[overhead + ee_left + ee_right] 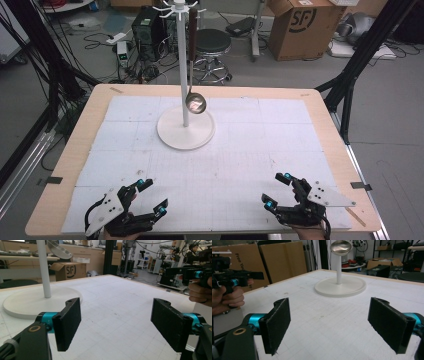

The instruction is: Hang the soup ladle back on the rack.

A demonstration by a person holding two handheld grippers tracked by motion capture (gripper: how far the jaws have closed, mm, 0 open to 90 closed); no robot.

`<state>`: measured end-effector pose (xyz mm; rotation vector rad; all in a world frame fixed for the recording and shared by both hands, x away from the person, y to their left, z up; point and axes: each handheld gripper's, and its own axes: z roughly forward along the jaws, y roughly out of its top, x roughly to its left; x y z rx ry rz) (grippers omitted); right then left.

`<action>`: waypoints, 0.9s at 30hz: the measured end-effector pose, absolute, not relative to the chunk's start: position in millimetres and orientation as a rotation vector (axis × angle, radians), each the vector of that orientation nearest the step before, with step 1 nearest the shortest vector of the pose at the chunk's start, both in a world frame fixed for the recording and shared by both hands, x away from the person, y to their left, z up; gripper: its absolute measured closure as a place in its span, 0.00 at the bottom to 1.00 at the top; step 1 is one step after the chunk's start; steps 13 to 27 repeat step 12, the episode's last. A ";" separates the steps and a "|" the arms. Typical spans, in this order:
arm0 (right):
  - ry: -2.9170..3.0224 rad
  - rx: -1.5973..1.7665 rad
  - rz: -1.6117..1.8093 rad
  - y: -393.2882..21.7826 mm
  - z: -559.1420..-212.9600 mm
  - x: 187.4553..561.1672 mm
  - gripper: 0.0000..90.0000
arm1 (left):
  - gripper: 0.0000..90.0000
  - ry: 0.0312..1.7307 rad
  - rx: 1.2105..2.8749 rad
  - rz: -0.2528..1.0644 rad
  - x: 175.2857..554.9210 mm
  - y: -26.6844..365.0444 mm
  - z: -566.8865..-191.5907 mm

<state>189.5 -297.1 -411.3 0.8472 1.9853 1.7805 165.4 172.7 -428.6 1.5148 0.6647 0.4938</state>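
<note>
While both claws, left claw [150,194] and right claw [278,190], are sitting wide open and empty, the ladle [195,102] is hanging upright on the stand [186,131] straight ahead, roughly midway between them.

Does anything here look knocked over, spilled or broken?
Nothing stands out. The white stand sits upright on the white mat, and the metal ladle hangs from its top, bowl just above the base. The left gripper and right gripper are open and hold nothing.

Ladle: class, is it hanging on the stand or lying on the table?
Hanging: the ladle dangles bowl-down from the white stand's top hooks.
</note>
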 end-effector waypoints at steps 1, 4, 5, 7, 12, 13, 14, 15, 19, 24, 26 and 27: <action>1.985 0.849 1.778 -297.2 -411.5 189.6 0.19 | 0.27 0.665 1.515 0.496 165.5 172.3 -428.7; 1.983 0.850 1.780 -297.6 -411.5 189.8 0.19 | 0.28 0.666 1.515 0.495 165.7 171.6 -429.0; 1.979 0.850 1.780 -298.0 -411.3 189.9 0.19 | 0.28 0.666 1.516 0.496 165.8 171.8 -429.0; 1.977 0.856 1.783 -298.3 -411.2 189.4 0.19 | 0.28 0.665 1.514 0.493 165.8 171.8 -428.8; 1.962 0.846 1.796 -299.0 -411.0 188.5 0.16 | 0.28 0.659 1.517 0.490 166.2 170.4 -428.4; 1.962 0.846 1.796 -299.0 -411.0 188.5 0.16 | 0.28 0.659 1.517 0.490 166.2 170.4 -428.4; 1.962 0.846 1.796 -299.0 -411.0 188.5 0.16 | 0.28 0.659 1.517 0.490 166.2 170.4 -428.4; 1.962 0.846 1.796 -299.0 -411.0 188.5 0.16 | 0.28 0.659 1.517 0.490 166.2 170.4 -428.4; 1.962 0.846 1.796 -299.0 -411.0 188.5 0.16 | 0.28 0.659 1.517 0.490 166.2 170.4 -428.4; 1.962 0.846 1.796 -299.0 -411.0 188.5 0.16 | 0.28 0.659 1.517 0.490 166.2 170.4 -428.4; 1.962 0.846 1.796 -299.0 -411.0 188.5 0.16 | 0.28 0.659 1.517 0.490 166.2 170.4 -428.4; 1.962 0.846 1.796 -299.0 -411.0 188.5 0.16 | 0.28 0.659 1.517 0.490 166.2 170.4 -428.4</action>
